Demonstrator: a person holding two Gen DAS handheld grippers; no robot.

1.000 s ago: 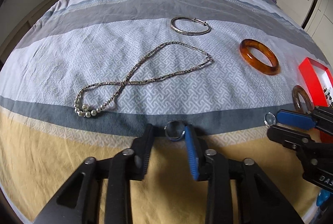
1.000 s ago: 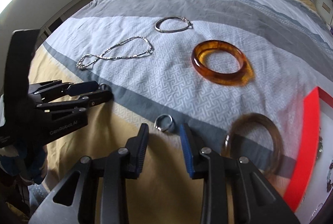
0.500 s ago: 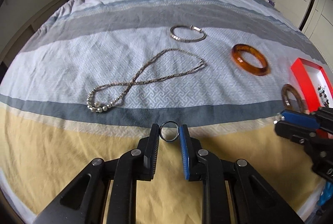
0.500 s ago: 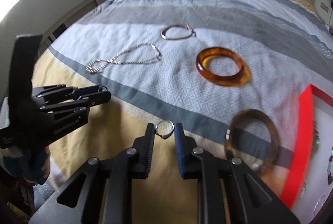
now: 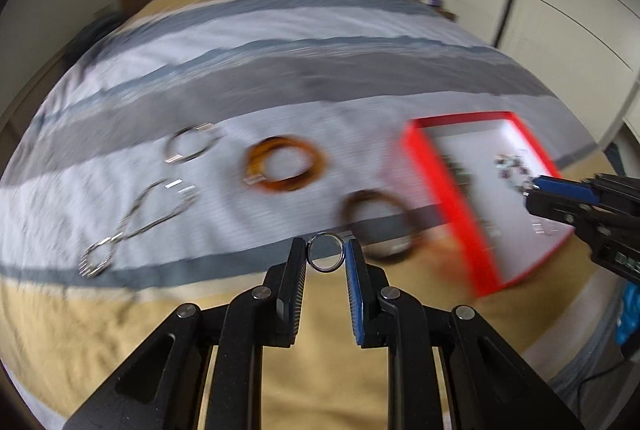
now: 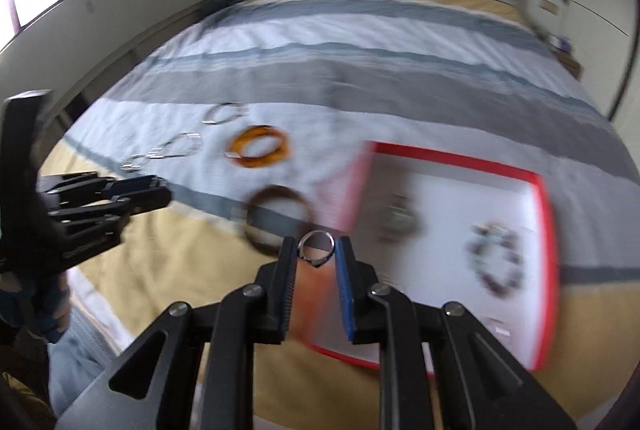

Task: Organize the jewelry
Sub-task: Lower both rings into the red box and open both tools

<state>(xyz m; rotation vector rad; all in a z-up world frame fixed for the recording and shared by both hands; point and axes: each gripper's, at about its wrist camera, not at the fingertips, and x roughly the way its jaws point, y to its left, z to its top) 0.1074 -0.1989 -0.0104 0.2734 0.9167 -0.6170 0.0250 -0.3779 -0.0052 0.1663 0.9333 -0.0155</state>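
My left gripper (image 5: 325, 250) is shut on a plain silver ring (image 5: 325, 271), held upright above the bed's yellow stripe. My right gripper (image 6: 316, 245) is shut on a silver ring with a pointed setting (image 6: 318, 262), near the left rim of the red jewelry box (image 6: 452, 158). In the left wrist view the right gripper (image 5: 532, 190) hangs over the box (image 5: 436, 166). The left gripper (image 6: 162, 190) shows at the left of the right wrist view. Both views are blurred by motion.
On the striped bedspread lie an amber bangle (image 5: 316, 166), a dark brown bangle (image 5: 350, 206), a silver bangle (image 5: 176, 154) and a silver necklace (image 5: 136, 226). Inside the box a beaded bracelet (image 6: 496, 262) and other pieces show. Wardrobe doors (image 5: 560, 10) stand at the right.
Both grippers closed on their rings, lifted them off the bed and swung right toward the red box, which now fills much more of both views.
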